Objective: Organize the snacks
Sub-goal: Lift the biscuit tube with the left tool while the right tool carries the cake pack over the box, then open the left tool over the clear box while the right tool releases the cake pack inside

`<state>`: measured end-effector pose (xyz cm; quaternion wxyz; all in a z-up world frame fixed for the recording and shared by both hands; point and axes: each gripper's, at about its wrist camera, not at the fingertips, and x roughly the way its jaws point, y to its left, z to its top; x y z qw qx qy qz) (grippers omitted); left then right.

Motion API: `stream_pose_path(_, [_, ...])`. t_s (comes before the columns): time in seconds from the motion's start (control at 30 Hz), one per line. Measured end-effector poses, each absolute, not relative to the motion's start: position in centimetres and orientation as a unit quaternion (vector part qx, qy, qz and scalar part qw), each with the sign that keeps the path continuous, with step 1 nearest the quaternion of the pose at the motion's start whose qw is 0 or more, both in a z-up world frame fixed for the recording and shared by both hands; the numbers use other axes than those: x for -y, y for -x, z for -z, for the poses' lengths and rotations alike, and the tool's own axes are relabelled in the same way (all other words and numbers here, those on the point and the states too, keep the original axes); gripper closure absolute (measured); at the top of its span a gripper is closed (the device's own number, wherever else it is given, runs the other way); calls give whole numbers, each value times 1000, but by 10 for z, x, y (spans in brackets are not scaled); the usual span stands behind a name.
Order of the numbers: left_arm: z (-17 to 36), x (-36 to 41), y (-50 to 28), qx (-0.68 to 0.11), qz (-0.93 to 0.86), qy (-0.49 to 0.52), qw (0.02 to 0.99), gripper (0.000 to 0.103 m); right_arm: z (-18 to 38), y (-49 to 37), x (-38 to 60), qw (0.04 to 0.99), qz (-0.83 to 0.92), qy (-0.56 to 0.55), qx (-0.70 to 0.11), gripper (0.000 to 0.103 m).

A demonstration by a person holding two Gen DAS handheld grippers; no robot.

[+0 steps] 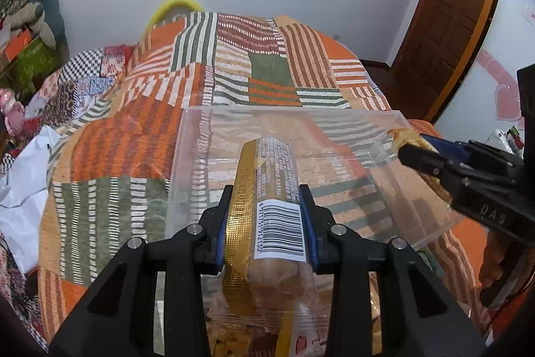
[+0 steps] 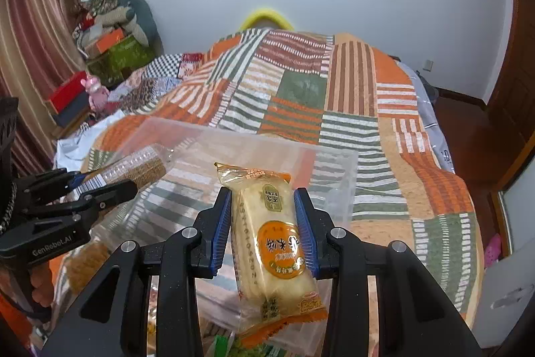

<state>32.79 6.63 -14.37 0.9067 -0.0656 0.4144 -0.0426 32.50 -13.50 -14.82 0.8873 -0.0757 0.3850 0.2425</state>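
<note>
Two claws, two snacks: the left claw (image 1: 265,223) grips a gold-striped, barcoded cylindrical pack (image 1: 267,189); the right claw (image 2: 262,230) clamps a crinkly orange-labelled cake packet (image 2: 271,240), both apparently over one clear plastic bin (image 1: 351,122) on the patchwork bed (image 1: 133,139).

Left gripper (image 1: 265,206), right gripper (image 2: 264,219): fingers clamped, level.

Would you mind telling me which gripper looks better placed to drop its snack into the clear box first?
Probably left: the left gripper holds its snack pack over the clear box.
</note>
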Motion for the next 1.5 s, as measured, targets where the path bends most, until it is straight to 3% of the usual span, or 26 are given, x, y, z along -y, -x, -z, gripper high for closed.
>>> stream_pose_path(0.33, [127,-57,-322,-395,38,36,917,67,157,-325,135,874,-240,76,-416,67])
stream_pose_path(0.43, [119,-54,-311,-393,39,31,918,66,149,-318,138,878,-238,79,-408,50])
stream_pose_path(0.57, [107,-50,-289,-390,42,23,920,66,133,-297,147,886,-236,84,-390,49])
stream_pose_path(0.63, [100,-48,-274,-388,41,19,921,60,124,-283,153,888,-242,79,-384,49])
stream_pose_path(0.7, [94,-47,-256,-381,39,21,923,45,118,-270,158,890,-245,76,-378,48])
stream_pose_path(0.8, [86,-46,-232,-374,33,26,927,31,110,-243,165,894,-246,79,-366,44])
stream_pose_path(0.93, [81,-41,-201,-375,32,26,926,29,105,-212,171,897,-247,78,-357,38])
stream_pose_path(1.03, [82,-35,-177,-377,33,24,925,21,107,-192,177,898,-247,70,-357,34])
stream_pose_path(1.33, [105,-17,-113,-405,45,35,913,13,132,-149,186,885,-252,57,-386,32])
stream_pose_path(1.5, [118,-7,-91,-419,55,34,906,11,146,-130,179,882,-251,67,-394,21])
